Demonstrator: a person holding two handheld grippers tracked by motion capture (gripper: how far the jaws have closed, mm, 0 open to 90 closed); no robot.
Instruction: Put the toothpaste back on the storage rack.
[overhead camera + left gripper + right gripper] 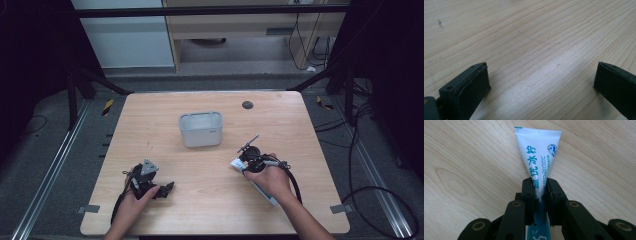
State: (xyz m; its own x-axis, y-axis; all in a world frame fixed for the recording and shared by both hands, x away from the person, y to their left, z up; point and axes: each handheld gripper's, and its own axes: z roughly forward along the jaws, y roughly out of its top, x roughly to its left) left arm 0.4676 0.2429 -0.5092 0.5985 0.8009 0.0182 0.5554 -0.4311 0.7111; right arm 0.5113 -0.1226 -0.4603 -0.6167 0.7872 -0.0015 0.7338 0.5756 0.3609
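Toothpaste tube (537,162): white, flat on the table (210,165), long axis in line with the right gripper (539,185), jaws clamped on its body. Grey bin (201,129): beyond, probably open-topped. Left gripper (541,82): wide, empty, well apart.

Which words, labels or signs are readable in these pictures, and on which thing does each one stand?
"PROBIOTIC": on the white toothpaste tube, in small grey capitals along its length.
"优冰柠": large teal Chinese characters on the same tube; the next character is partly hidden at the right gripper, which is shut on the tube.
Small dark mark on the grey container: too small to read.
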